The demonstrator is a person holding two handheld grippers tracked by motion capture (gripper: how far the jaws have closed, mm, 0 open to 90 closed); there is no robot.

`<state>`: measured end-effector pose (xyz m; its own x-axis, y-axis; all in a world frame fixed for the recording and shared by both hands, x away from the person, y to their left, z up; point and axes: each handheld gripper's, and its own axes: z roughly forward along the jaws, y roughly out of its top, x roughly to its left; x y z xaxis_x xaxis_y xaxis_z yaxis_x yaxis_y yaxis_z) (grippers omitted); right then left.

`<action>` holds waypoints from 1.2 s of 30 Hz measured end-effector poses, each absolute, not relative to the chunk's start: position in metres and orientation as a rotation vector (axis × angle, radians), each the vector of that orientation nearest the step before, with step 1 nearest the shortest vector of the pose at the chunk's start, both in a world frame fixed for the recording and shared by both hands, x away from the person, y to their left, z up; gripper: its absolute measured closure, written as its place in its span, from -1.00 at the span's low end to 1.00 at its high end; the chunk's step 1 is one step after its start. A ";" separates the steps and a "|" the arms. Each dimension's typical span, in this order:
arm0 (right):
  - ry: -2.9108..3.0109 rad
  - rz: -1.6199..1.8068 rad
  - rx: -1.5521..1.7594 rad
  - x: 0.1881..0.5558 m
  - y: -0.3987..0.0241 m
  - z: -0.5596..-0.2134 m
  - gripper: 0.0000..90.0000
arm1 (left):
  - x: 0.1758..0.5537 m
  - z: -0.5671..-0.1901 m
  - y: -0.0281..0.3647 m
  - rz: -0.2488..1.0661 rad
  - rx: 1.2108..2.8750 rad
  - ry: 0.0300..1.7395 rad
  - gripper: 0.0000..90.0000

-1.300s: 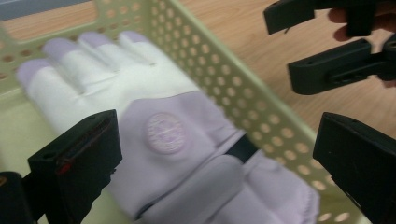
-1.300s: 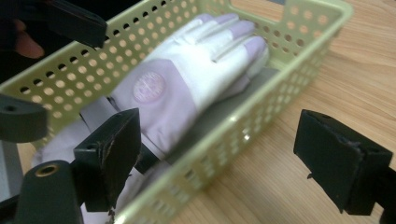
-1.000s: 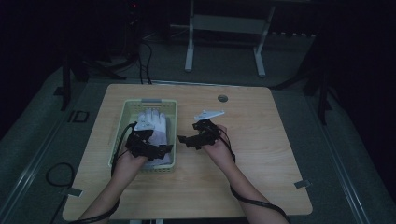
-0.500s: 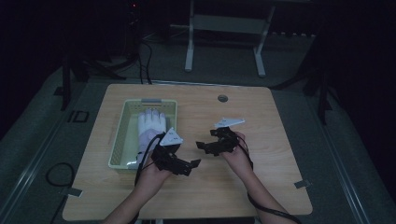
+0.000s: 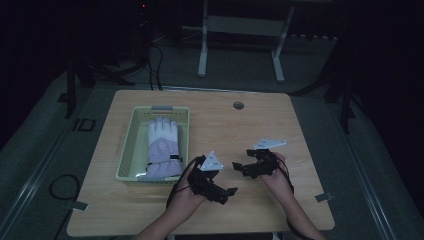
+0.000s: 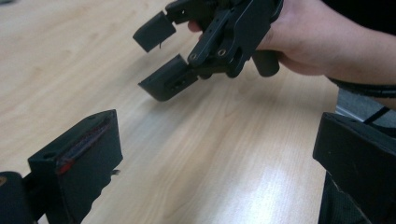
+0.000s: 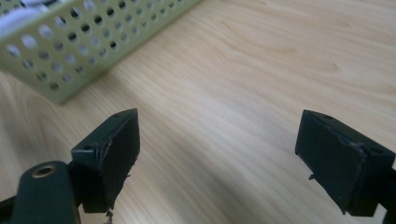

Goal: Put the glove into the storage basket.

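Note:
A white and lavender glove (image 5: 163,147) lies flat in the pale green perforated basket (image 5: 127,150) on the table's left side. My left gripper (image 5: 227,194) hovers low over the bare wood near the front middle, open, with nothing between its jaws (image 6: 215,168). My right gripper (image 5: 239,169) is just beyond it to the right, also open and empty (image 7: 229,154), pointing left. In the left gripper view the right gripper (image 6: 163,58) hangs close ahead, its jaws apart. The basket's corner (image 7: 93,42) lies ahead of the right gripper.
The wooden table (image 5: 225,125) has a round cable grommet (image 5: 238,105) near its far edge. A metal stand (image 5: 240,30) rises from the dark floor behind the table. Cables trail from both grippers toward the front edge.
Both grippers have drawn away from the glove in the basket. The left one swung out to the front middle of the table; the right shifted right and nearer. The glove stayed in the basket.

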<state>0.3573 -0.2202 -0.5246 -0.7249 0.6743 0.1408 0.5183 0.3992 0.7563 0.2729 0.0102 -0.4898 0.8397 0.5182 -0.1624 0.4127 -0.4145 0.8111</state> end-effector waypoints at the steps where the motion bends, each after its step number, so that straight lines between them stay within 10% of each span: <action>1: 2.465 1.223 1.067 0.356 -0.224 -0.526 -0.69 | 0.272 -0.492 0.007 0.143 2.061 0.679 -0.97; 36: 2.448 1.179 1.066 0.340 -0.266 -0.564 -0.69 | 0.262 -0.562 -0.025 0.070 2.071 0.613 -0.97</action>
